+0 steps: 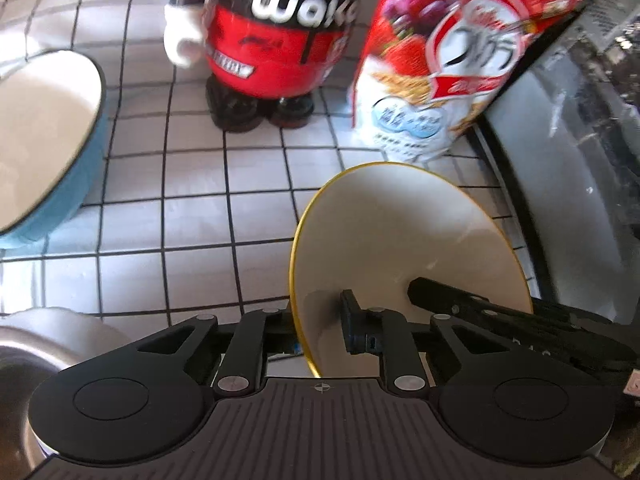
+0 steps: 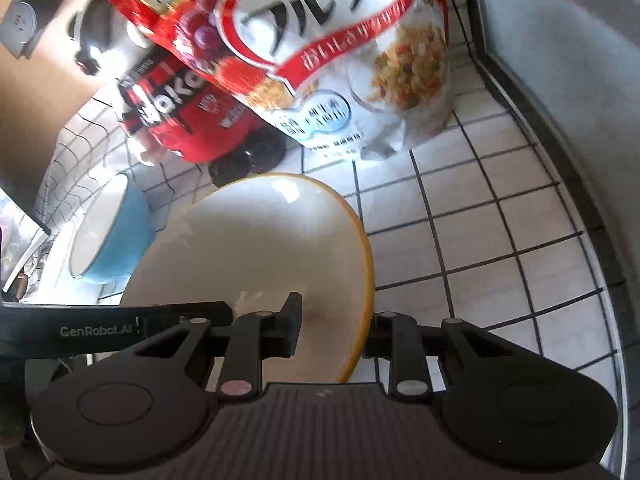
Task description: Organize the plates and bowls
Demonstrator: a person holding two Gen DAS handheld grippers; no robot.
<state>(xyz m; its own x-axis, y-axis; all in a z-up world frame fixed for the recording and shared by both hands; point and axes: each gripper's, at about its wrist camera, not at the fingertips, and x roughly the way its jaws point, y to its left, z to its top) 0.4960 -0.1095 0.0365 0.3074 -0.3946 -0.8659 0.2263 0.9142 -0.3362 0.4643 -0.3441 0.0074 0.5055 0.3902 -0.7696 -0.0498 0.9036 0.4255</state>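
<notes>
A cream plate with a yellow rim (image 1: 400,240) is held tilted above the white tiled counter. My left gripper (image 1: 320,320) is shut on its near edge, one finger on each face. My right gripper (image 2: 332,324) is shut on the same plate (image 2: 256,248) from the other side. The right gripper's black body shows in the left wrist view (image 1: 500,320). A blue bowl with a cream inside (image 1: 44,140) stands at the left on the counter; it also shows in the right wrist view (image 2: 108,236).
A red and black figure-shaped bottle (image 1: 272,40) and a red and white cereal bag (image 1: 448,60) stand at the back of the counter (image 1: 192,216). A steel sink rim (image 1: 52,332) is at the near left. A grey raised edge (image 2: 560,80) runs along the right.
</notes>
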